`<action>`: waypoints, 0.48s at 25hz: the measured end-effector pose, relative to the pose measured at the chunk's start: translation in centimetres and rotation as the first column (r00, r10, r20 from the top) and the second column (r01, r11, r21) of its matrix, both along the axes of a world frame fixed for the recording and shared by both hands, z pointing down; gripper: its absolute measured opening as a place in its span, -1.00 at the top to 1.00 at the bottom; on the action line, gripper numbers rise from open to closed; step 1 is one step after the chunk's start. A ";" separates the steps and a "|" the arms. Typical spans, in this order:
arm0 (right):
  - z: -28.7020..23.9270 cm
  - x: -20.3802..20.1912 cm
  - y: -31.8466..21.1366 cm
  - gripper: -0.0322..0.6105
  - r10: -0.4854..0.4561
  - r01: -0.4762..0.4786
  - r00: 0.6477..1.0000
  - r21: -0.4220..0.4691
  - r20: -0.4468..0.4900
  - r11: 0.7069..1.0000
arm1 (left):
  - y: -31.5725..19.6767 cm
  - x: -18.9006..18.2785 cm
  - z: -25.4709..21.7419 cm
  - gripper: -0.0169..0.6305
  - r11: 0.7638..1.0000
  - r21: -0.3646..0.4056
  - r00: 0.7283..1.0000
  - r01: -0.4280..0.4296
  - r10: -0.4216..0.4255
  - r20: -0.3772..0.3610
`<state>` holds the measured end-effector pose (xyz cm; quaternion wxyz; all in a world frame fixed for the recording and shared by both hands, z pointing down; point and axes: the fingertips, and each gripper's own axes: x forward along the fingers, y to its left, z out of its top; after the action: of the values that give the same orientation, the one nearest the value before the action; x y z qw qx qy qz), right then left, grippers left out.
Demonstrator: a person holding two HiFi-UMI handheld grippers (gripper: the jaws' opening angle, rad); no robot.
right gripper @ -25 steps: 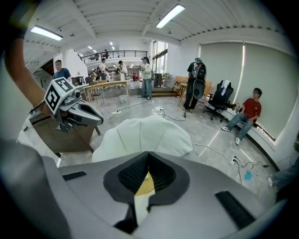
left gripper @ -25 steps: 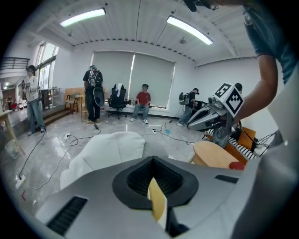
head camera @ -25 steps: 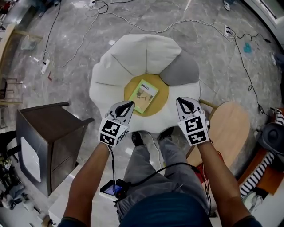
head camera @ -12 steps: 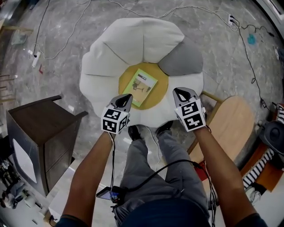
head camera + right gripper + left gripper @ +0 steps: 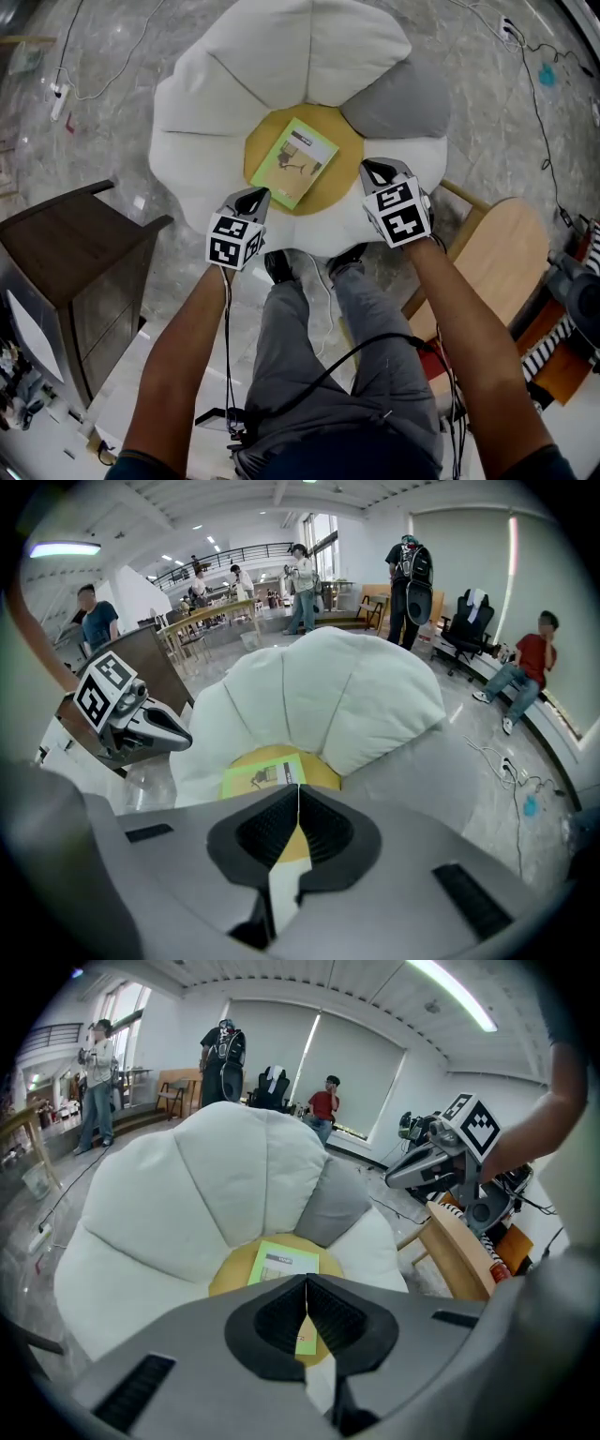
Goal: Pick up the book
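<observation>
A thin light-green book (image 5: 294, 161) lies flat on the yellow centre (image 5: 343, 167) of a flower-shaped cushion seat (image 5: 272, 70). The left gripper view has the book (image 5: 280, 1267) just beyond the jaws; the right gripper view has the book (image 5: 262, 776) there too. My left gripper (image 5: 259, 193) hangs over the seat's near-left petal, shut and empty, its tips short of the book's near corner. My right gripper (image 5: 368, 167) hovers at the yellow centre's right edge, also shut with nothing held.
A grey petal (image 5: 398, 98) sits at the seat's right. A dark wooden cabinet (image 5: 66, 262) stands to the left, a round wooden stool (image 5: 492, 262) to the right. Cables (image 5: 534, 103) trail over the marble floor. My legs and shoes (image 5: 278, 267) touch the seat's near edge. People stand in the room (image 5: 411, 574).
Both grippers have come down toward the cushion seat and now sit closer to the book. The seat looks larger and nearer in the head view. Both jaws stayed shut.
</observation>
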<state>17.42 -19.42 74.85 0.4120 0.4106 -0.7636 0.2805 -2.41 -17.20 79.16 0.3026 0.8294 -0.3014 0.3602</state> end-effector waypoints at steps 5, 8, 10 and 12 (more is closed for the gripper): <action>4.1 -1.0 -1.2 0.86 -0.039 0.039 0.999 -0.026 -0.008 0.999 | 0.8 -0.8 3.9 0.93 0.999 -0.039 0.999 0.035 -0.035 0.001; 6.4 -1.5 -1.8 0.86 -0.065 0.065 0.998 -0.036 -0.012 0.997 | 1.4 -0.9 6.0 0.93 0.997 -0.055 0.999 0.045 -0.045 -0.003; 7.9 -1.8 -1.8 0.86 -0.079 0.078 0.997 -0.049 -0.010 0.996 | 2.0 -1.1 7.3 0.93 0.996 -0.071 0.998 0.057 -0.058 -0.005; 9.4 -1.8 -1.9 0.86 -0.090 0.090 0.996 -0.063 -0.007 0.994 | 2.2 -1.2 8.6 0.93 0.993 -0.084 0.997 0.079 -0.080 -0.007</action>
<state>15.59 -21.31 84.29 0.4407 0.3641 -0.7700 0.2834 -3.66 -14.97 87.77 0.3528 0.8052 -0.3173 0.3558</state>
